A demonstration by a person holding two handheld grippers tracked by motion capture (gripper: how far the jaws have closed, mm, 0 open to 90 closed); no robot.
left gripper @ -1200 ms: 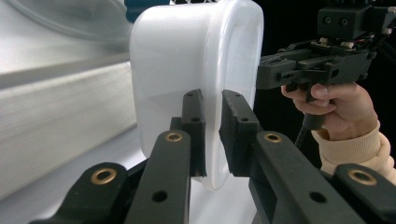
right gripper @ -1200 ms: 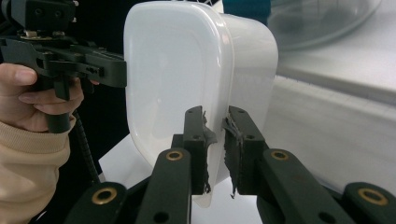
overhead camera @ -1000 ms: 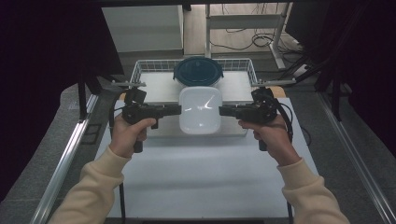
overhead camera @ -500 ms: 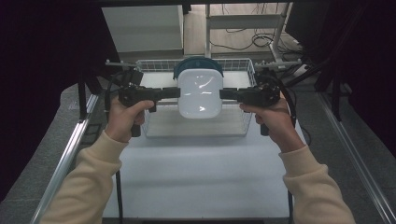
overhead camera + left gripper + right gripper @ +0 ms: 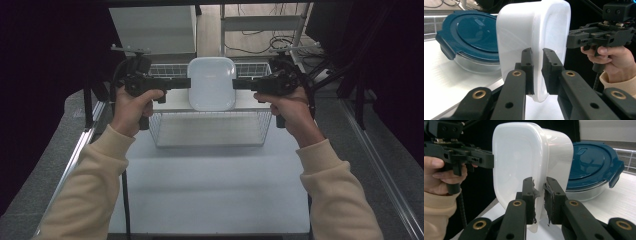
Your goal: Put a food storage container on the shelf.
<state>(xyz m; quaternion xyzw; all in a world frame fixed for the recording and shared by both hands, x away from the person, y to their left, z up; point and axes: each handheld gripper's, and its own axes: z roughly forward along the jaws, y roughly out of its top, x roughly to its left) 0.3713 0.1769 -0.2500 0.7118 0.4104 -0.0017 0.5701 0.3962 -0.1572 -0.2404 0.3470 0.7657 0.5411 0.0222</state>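
You hold the white container (image 5: 211,83) at 12 o'clock above the wire basket (image 5: 210,131), left gripper (image 5: 537,65) and right gripper (image 5: 539,192) each clamped on an opposite rim, so the load stays balanced and cannot tip

Dark curtains flank a grey floor (image 5: 60,150) strewn with cables (image 5: 250,42).

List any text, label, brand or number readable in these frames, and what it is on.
There is none to quote.
White container: plain, no print or embossing visible.
Blue lid of the glass container: a raised oval tab near its top, no legible marking on it.
Left gripper and right gripper: black jaws with brass-coloured fasteners, no lettering.
Wire basket: no tag or label.
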